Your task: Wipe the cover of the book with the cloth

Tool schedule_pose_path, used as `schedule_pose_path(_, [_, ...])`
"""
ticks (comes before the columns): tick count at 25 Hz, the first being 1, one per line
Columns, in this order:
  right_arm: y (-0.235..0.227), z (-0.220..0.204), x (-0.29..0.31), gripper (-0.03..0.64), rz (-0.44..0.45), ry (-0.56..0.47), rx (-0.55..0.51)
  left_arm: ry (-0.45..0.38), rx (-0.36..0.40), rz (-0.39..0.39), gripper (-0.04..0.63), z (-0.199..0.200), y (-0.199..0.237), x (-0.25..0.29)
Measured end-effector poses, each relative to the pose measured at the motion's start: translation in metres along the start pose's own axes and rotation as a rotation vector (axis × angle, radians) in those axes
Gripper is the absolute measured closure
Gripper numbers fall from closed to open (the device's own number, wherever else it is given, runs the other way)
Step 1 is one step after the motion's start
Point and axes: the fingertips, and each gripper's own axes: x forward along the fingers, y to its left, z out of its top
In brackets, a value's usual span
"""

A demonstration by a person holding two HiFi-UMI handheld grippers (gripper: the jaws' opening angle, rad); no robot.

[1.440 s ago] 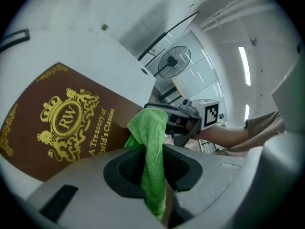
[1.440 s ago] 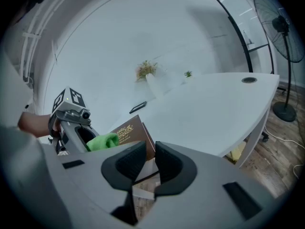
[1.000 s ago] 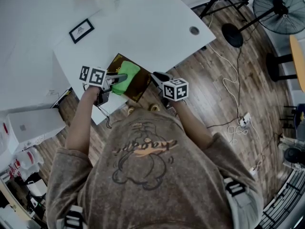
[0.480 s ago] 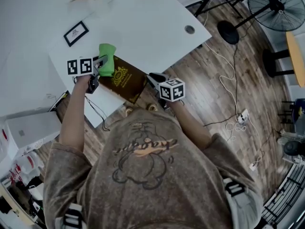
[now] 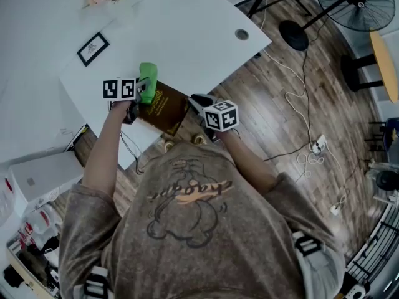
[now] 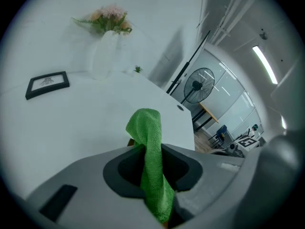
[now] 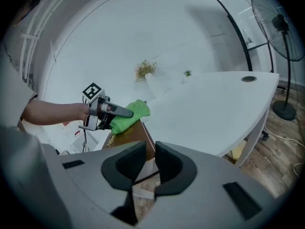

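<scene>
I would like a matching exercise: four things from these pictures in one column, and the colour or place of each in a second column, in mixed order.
1. cloth
2. book
3. picture frame
4. fan

a. black, flat on the white table
b. green, in the left claw
c. on the wooden floor
d. brown, at the table's near edge

Pairs: 1-b, 2-d, 3-a, 4-c

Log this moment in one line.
left gripper: shut on green cloth at book's far end | right gripper: shut on book's near corner | book: on table
</scene>
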Motion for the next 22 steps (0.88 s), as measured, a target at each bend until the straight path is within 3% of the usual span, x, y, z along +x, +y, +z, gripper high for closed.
schedule_pose_path(8, [0.001,0.003,-0.003,0.558,0.030,0.021,-0.038,0.025,0.051,-0.047,0.517,-0.013,-0.032,0.010])
schedule_pose_path(10, [-0.002,0.011,-0.009,0.601,0.031,-0.007,-0.017,0.037,0.061,-0.063,0.517,-0.018,-0.042,0.014])
schedule_pose_path(14, [-0.013,0.029,-0.026,0.611,-0.008,-0.093,0.018,0.065,0.087,-0.099,0.517,-0.029,-0.060,0.020])
schedule_pose_path(22, [-0.039,0.020,-0.051,0.589,-0.094,-0.106,0.057,0.120,0.103,-0.162,0.517,-0.049,-0.101,0.034])
